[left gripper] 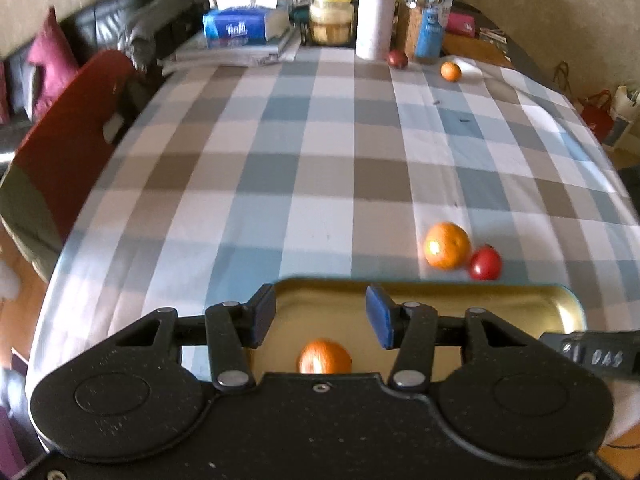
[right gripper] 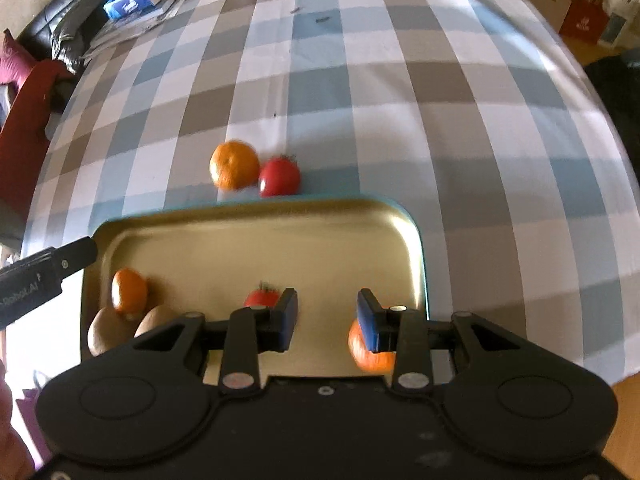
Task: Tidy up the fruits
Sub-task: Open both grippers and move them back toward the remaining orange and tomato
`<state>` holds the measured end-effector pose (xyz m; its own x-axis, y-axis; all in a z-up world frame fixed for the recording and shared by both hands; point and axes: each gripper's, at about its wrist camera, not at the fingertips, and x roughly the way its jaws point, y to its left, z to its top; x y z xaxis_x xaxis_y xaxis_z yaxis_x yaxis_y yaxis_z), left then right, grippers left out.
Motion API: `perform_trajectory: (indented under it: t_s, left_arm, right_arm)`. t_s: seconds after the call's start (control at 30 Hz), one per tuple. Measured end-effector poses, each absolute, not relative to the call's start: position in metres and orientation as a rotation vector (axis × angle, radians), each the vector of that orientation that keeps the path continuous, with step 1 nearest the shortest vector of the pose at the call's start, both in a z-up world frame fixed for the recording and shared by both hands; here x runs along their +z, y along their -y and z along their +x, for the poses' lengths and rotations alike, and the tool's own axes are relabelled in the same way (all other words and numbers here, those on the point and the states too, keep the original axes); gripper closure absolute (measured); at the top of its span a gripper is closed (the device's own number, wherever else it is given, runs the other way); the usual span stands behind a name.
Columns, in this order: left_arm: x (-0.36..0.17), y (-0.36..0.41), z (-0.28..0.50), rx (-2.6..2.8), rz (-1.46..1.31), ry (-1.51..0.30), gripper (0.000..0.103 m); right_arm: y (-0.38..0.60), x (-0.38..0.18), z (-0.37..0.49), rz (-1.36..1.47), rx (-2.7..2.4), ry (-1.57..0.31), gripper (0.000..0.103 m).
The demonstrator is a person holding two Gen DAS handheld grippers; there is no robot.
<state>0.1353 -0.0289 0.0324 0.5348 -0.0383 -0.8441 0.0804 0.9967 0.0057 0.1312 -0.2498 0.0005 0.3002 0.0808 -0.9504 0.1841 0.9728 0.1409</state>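
A gold tray (left gripper: 500, 308) (right gripper: 280, 248) lies at the near end of the checked tablecloth. In it are an orange (right gripper: 128, 290) (left gripper: 324, 356), two brown fruits (right gripper: 108, 332), a tomato (right gripper: 262, 298) and a second orange (right gripper: 372, 354), partly hidden behind my right finger. Just beyond the tray's far rim an orange (left gripper: 447, 245) (right gripper: 234, 165) touches a red tomato (left gripper: 485, 263) (right gripper: 279, 177). My left gripper (left gripper: 320, 312) hangs open over the tray's left part with nothing between its fingers. Over the right part my right gripper (right gripper: 327, 318) is open and also holds nothing.
At the table's far end lie a dark red fruit (left gripper: 397, 58) and a small orange (left gripper: 451, 71), in front of jars, a white bottle (left gripper: 375, 16), a tissue pack (left gripper: 234, 30) and stacked books. A red chair (left gripper: 68, 136) stands at the left edge.
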Motion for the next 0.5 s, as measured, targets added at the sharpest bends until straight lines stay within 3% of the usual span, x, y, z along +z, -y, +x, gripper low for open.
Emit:
perform_trajectory:
  t_s: [0.3,0.5]
  left_arm:
    - [0.03,0.052,0.152,-0.108,0.106,-0.913,0.046]
    - [0.027,0.066,0.165,-0.156,0.063,-0.905,0.046]
  right_arm:
    - [0.254,0.004,0.166,0.233,-0.128,-1.09,0.067]
    - [0.245,-0.003,0.181,0.186,-0.122,-1.074,0.067]
